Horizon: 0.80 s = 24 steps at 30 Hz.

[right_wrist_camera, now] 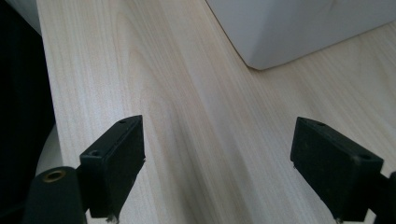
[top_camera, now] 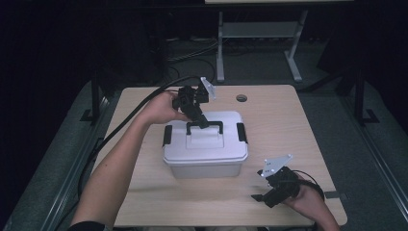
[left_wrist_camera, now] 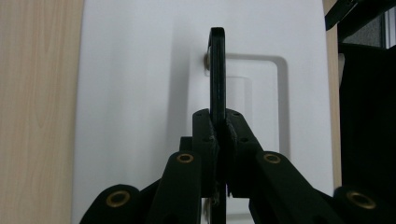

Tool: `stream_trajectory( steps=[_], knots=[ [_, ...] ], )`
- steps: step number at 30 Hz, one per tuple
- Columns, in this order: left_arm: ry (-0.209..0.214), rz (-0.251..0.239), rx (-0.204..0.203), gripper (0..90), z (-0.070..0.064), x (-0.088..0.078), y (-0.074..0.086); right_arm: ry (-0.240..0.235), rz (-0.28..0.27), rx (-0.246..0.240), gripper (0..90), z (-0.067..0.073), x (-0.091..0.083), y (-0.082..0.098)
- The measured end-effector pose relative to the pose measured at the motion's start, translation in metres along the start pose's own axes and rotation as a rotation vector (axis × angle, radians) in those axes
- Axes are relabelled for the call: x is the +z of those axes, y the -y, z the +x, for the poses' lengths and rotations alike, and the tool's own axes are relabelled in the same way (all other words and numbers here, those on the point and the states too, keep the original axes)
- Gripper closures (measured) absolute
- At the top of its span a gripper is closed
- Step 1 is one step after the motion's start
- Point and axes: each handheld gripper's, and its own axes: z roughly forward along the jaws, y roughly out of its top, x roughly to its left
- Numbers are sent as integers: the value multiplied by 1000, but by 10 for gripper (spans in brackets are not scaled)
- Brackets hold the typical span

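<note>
A pale wooden table (top_camera: 288,125) stands on grey floor (top_camera: 385,144); behind it, a white-legged desk (top_camera: 260,29) and what may be cables (top_camera: 192,50) in darkness.

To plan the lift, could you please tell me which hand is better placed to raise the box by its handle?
Left: its tongs are shut on the black handle of the white storage box. The right tongs are open over bare table.
</note>
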Motion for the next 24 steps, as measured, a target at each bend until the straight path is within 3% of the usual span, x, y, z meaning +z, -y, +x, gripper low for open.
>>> stream_trajectory(
  steps=[8,12,24],
  knots=[
    [-18,3,-7,827,1,0,2,0,3,-1,172,0,1,0],
    [-23,20,-20,769,2,1,5,2,1,0,172,0,1,0],
    [-65,-8,-37,620,2,-9,9,12,-3,5,172,-1,0,0]
  ],
)
